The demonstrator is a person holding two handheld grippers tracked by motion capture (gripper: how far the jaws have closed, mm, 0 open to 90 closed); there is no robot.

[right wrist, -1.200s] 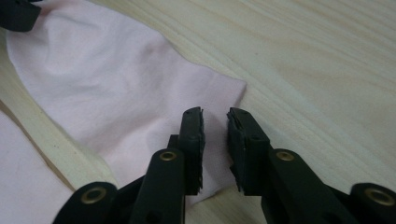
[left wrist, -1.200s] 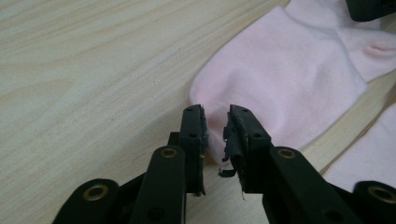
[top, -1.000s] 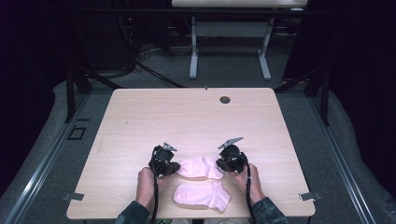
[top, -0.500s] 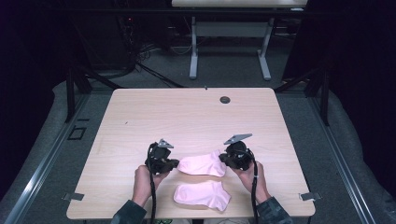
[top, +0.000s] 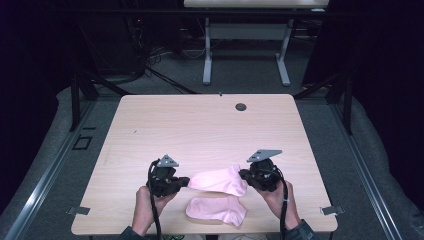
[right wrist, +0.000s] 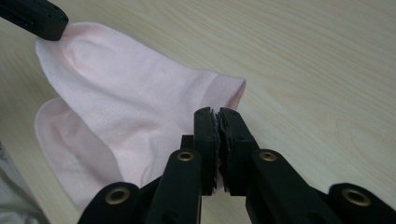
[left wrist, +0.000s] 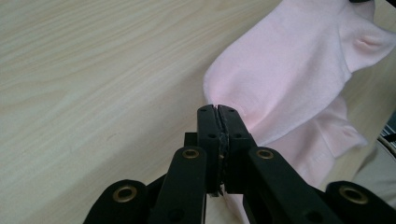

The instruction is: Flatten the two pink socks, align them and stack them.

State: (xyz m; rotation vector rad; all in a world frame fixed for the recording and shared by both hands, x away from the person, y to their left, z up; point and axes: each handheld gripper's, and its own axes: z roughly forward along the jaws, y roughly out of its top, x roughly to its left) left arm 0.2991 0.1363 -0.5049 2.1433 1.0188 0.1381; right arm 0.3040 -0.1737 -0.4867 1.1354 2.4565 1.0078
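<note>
Socks, both pale pink, are seen near the front edge of a light wooden desk (top: 210, 125). The upper sock (top: 218, 180) is held off the desk, stretched between two tools, and hangs over the lower sock (top: 216, 210), which lies flat just nearer the person.

The left tool (top: 184, 182) is closed tight on the rounded toe end, with a fold of cloth pinched between its black jaws; this is plain in the left gripper view, where the sock (left wrist: 289, 70) spreads away from the tool (left wrist: 218, 109). The right tool (top: 244, 176) is likewise closed, on the ribbed cuff end, as shown in the right gripper view at the tool (right wrist: 218, 114) and the sock (right wrist: 135, 102).

The long axis of the held sock runs from side to side across the desk, from one tool to the other, with the toe pointing to the person's left and the cuff to the right. The lower sock lies nearly parallel beneath it, slightly nearer the front edge, its cuff end apparently to the right as well. Each hand is equally near its own end. To lay the held sock on its partner, a short move toward the front edge and downward would probably be needed, with the two ends kept level.
</note>
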